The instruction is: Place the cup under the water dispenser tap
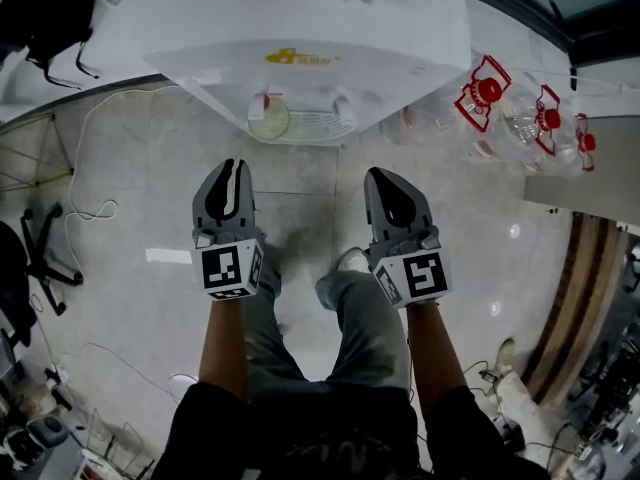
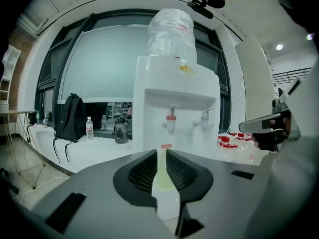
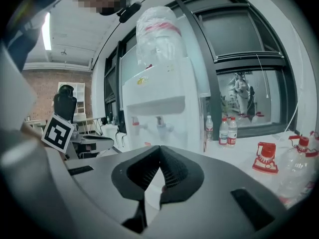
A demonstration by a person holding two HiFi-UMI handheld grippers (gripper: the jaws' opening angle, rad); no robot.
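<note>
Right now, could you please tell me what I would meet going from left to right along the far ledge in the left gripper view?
From the left: backpack → small water bottle → dark jug → water dispenser → red-capped bottles.

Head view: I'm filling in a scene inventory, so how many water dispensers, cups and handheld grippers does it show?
Water dispenser: 1
Cup: 1
Grippers: 2, the left gripper and the right gripper
Total: 4
</note>
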